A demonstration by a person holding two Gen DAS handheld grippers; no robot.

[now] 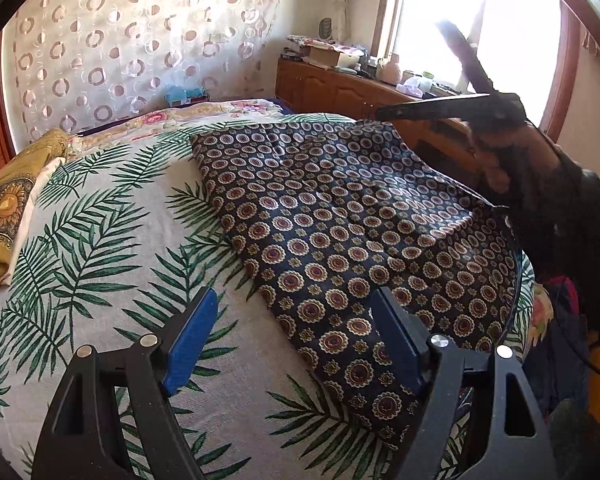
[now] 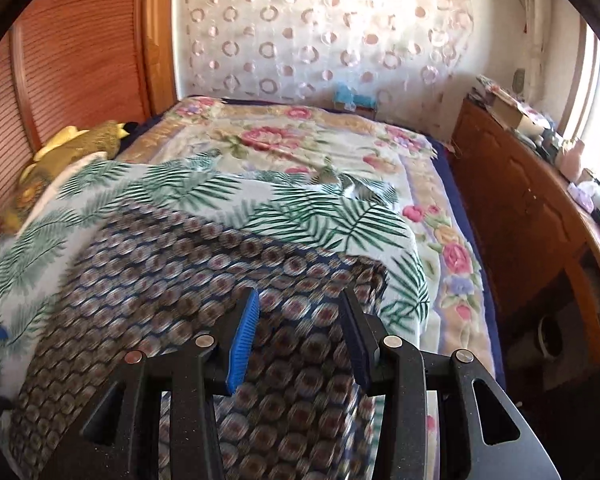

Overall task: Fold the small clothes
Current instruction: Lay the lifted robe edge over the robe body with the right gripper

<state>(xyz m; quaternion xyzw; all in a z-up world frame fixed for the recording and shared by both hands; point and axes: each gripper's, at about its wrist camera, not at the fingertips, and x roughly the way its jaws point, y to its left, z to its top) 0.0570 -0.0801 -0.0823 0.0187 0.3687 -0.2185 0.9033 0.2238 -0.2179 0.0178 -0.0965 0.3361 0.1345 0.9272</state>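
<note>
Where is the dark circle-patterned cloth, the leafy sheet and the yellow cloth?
dark circle-patterned cloth [image 1: 340, 216], left wrist view, its middle.
leafy sheet [image 1: 112, 248], left wrist view, a bare part.
yellow cloth [image 1: 8, 200], left wrist view, its sunflower print.

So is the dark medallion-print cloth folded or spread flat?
Partly folded: the medallion-print cloth has its right side lifted into a raised crease on the palm-leaf cover.

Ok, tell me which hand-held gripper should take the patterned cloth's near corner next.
Probably the left hand-held gripper: open, right at the patterned cloth's near corner. The right hand-held gripper stands raised at the far edge.
</note>
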